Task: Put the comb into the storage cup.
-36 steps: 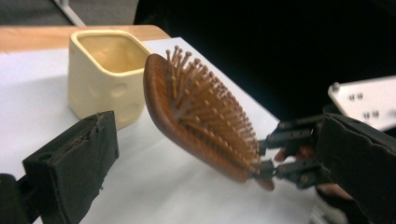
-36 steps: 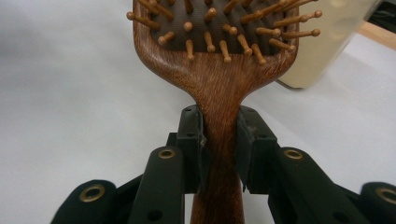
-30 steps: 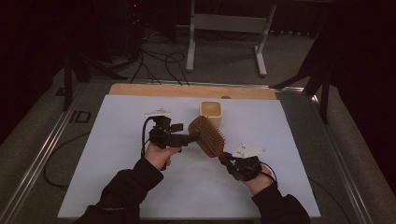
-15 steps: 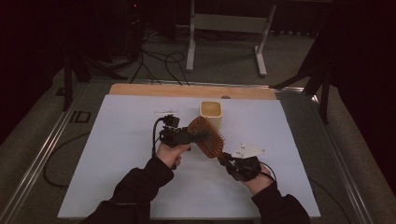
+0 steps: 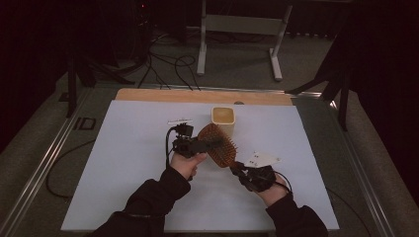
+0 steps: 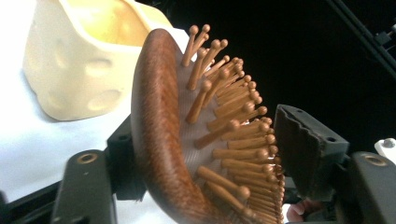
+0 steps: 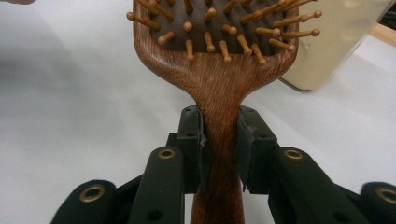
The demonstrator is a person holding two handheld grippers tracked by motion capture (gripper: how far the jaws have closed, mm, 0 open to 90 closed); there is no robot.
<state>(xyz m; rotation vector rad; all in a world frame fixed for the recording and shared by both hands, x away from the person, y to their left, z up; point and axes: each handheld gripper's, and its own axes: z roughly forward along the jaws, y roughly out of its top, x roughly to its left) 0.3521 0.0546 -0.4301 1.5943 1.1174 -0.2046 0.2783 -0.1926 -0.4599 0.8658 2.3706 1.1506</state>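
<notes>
Your bench (image 5: 123,163) carries one white sheet, one cream cup (image 5: 223,118) at the back, and one wooden hairbrush (image 5: 217,145) held just in front of it, bristles tilted. Your right gripper (image 7: 219,149) has its jaws clamped on the brush handle. Your left gripper (image 6: 201,154) straddles the brush head, jaws just closing; back jaw touches wood, front pad near the bristle tips. One small white strip (image 5: 179,120) lies left of the cup.
</notes>
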